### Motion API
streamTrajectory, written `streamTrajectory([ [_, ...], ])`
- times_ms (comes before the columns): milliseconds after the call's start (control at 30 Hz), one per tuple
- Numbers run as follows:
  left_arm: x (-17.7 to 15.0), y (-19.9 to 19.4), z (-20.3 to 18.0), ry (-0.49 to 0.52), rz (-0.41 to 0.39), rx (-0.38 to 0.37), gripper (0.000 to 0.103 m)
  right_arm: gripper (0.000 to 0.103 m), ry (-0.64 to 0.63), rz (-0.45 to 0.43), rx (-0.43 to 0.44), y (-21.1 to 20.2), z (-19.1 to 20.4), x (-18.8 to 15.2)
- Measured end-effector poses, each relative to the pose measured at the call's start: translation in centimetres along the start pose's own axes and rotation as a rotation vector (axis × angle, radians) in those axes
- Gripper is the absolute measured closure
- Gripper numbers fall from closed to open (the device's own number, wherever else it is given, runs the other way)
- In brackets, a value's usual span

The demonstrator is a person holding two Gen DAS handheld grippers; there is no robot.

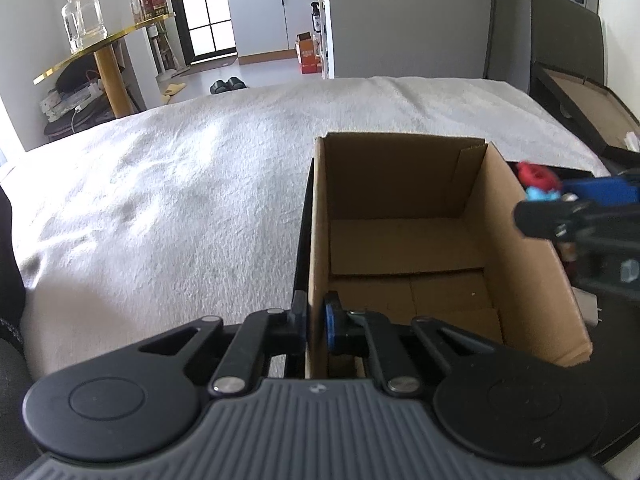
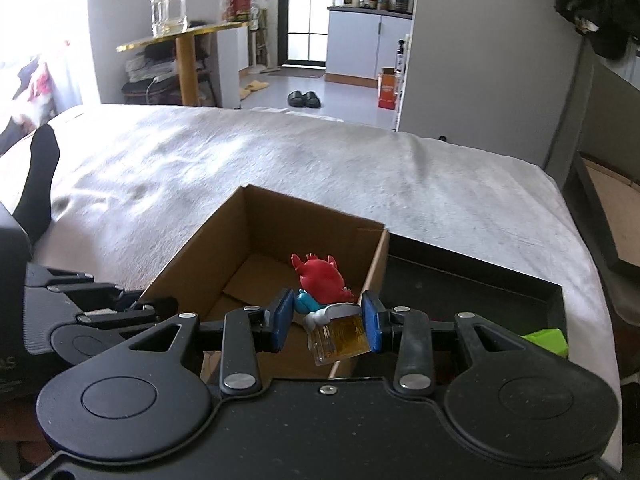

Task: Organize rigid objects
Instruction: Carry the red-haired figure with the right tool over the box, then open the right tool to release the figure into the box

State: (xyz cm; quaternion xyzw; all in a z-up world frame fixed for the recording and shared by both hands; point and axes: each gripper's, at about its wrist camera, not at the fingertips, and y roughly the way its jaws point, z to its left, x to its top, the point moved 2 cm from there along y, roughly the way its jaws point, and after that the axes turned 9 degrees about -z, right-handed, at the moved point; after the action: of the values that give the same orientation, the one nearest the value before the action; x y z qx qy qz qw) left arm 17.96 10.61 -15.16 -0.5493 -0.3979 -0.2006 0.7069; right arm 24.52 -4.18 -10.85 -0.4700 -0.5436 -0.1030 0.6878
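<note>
Figurine (image 2: pixel 326 284): small toy, red top, blue and white middle, clear amber base; clamped between the blue pads of the right gripper (image 2: pixel 329 322), held above the near right corner of the box.
Cardboard box (image 1: pixel 516 240): open-topped, on the white blanket (image 1: pixel 180 184); nothing seen inside.
Left gripper (image 1: pixel 316 320): clenched on the box's near left wall, one finger outside, blue pad (image 1: pixel 331 322) inside.
Right gripper: grasping the figurine; pads press on its base and lower body.
Black tray (image 2: pixel 480 280): just right of the box, touching its wall.
Green object (image 2: pixel 546 340): in the tray, near right corner, partly hidden.
</note>
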Motion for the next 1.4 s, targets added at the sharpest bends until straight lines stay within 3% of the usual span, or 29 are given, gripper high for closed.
streamTrajectory([
  [367,0.4,-0.2,1.0,-0.057,-0.002,-0.035,0.095,0.066,-0.096,0.007,0.052,2.1,2.3,0.5],
  [533,0.4,-0.2,1.2,-0.063,0.0,-0.038,0.095,0.063,-0.104,-0.069,0.117,2.0,3.2,1.4],
  [933,0.4,0.1,0.6,-0.037,0.023,-0.01,0.094,0.058,-0.044,-0.023,0.073,0.6,1.4,0.3],
  [1133,0.4,0.2,0.0,-0.012,0.055,0.036,0.085,0.055,-0.003,-0.009,0.047,-0.6,-0.3,-0.5],
  [1267,0.5,0.1,-0.3,0.008,0.052,0.062,0.061,0.054,0.026,-0.01,0.027,-1.2,-1.4,-1.0],
  [1333,0.7,-0.1,-0.6,0.024,0.045,0.072,0.056,0.053,0.041,-0.007,0.02,-1.5,-2.0,-1.3],
  [1400,0.8,-0.2,-1.0,0.043,0.041,0.08,0.052,0.045,0.051,-0.006,0.01,-1.8,-2.7,-1.6],
])
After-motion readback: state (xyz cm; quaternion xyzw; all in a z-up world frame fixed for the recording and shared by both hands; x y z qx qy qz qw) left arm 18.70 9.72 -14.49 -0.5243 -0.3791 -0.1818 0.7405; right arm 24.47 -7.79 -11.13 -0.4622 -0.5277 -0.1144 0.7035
